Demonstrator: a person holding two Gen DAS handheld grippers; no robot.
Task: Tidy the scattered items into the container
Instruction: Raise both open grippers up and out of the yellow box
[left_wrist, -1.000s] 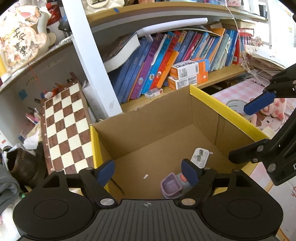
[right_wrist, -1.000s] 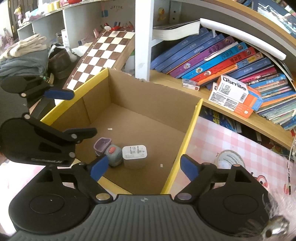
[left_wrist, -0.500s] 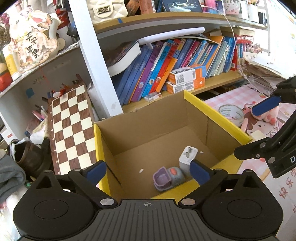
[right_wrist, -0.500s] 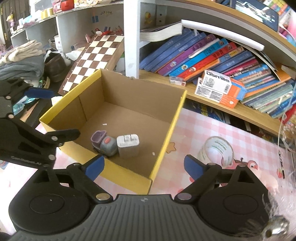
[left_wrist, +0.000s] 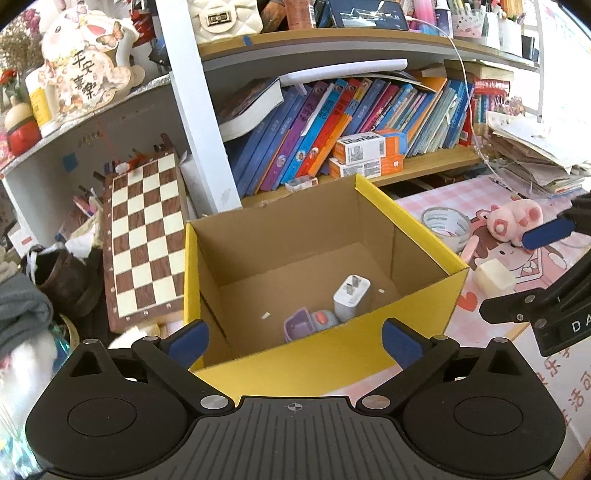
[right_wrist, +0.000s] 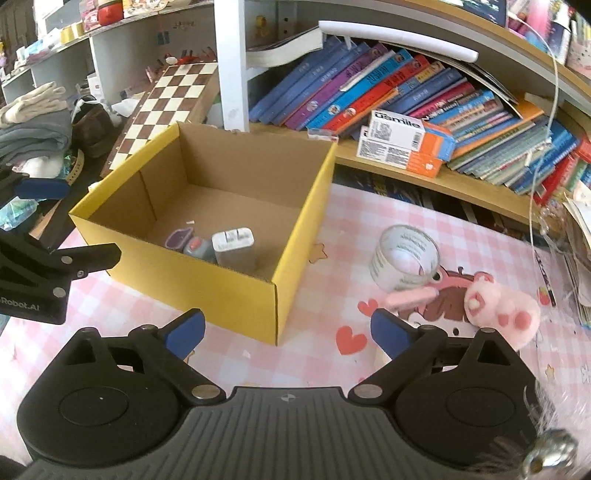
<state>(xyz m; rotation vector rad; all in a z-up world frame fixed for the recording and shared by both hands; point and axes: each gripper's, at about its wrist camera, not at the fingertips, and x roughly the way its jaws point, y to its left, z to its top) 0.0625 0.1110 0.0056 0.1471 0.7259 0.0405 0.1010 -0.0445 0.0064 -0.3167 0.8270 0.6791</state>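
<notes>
Your left gripper was spread wide with nothing between its blue pads, and your right gripper was equally wide and empty.

Compared with one second earlier, you had drawn both grippers back and up from the cardboard box. Earlier the left wrist view looked straight down into the box interior; at this moment it showed the whole yellow front wall and all four rims. The right wrist view, earlier filled by the box, now also took in the pink checked tablecloth to the right of the box.

Inside the box, positions matched the earlier frames: the white charger stood near the front wall, touching the grey item with the orange button, with the small purple container just beside that.

Items outside the box on the tablecloth:
- tape roll, well apart from the box;
- pink stick-shaped item, just in front of the tape roll;
- pink plush toy, to the right of both;
- cream-coloured block, near the box's right corner in the left wrist view.
</notes>
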